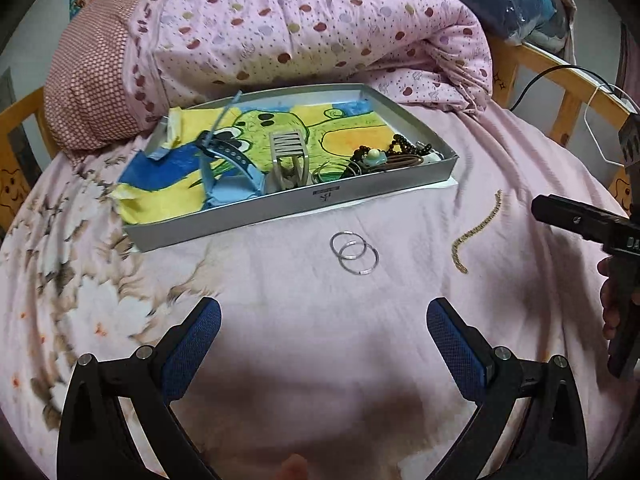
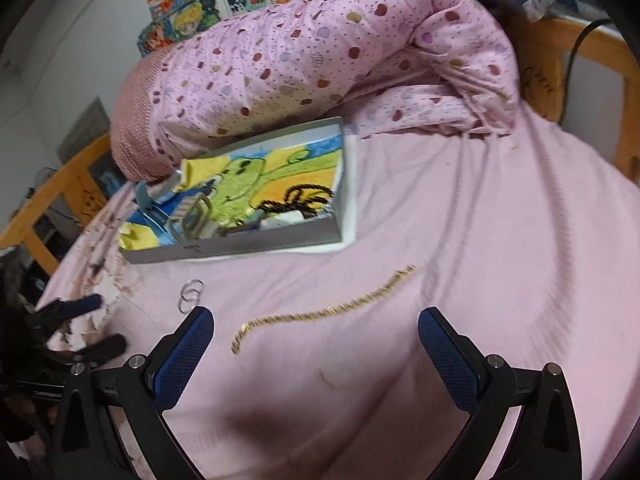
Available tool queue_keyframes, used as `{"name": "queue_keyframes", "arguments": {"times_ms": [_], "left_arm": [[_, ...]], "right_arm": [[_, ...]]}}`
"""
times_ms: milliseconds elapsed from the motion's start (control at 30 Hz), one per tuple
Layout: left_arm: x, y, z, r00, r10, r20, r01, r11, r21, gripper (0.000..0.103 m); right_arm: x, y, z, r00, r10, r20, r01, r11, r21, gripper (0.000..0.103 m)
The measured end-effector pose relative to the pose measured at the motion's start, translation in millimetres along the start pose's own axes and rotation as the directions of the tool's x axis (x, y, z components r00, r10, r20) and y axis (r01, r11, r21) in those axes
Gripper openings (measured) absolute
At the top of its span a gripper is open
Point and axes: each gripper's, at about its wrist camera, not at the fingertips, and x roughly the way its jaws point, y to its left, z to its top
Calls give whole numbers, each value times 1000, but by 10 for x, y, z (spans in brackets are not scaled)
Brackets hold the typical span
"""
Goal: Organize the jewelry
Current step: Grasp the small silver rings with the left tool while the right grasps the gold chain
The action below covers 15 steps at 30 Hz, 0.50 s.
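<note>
Gold chain point(image 2: 320, 312) (loose) on bedsheet point(image 2: 460, 240)

Black tongs point(image 1: 323, 332), blue mesh pads point(image 1: 454, 346), silver screws

Ahead of my blue-padded tongs lie a gold chain point(image 2: 320, 312), silver rings point(image 1: 354, 254), a grey tray point(image 1: 288, 210) lined yellow-green-blue, and a pink dotted quilt point(image 1: 304, 28).

Rolled pink quilt point(image 1: 304, 28); wooden bedrail point(image 1: 560, 76)
</note>
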Motion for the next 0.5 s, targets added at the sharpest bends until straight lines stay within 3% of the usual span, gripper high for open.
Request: {"name": "queue_keyframes", "arguments": {"times_ms": [133, 267, 500], "left_arm": [[185, 51, 80, 999, -32, -26, 31, 999, -7, 101], [388, 85, 160, 995, -72, -68, 73, 997, 8, 101], [629, 64, 230, 993, -78, -90, 85, 993, 77, 100]], "right_arm": [[149, -89, 75, 996, 93, -3, -92, 995, 30, 103], [313, -156, 107, 997, 71, -28, -71, 997, 22, 103], [481, -379, 202, 998, 45, -39, -43, 998, 39, 103]]}}
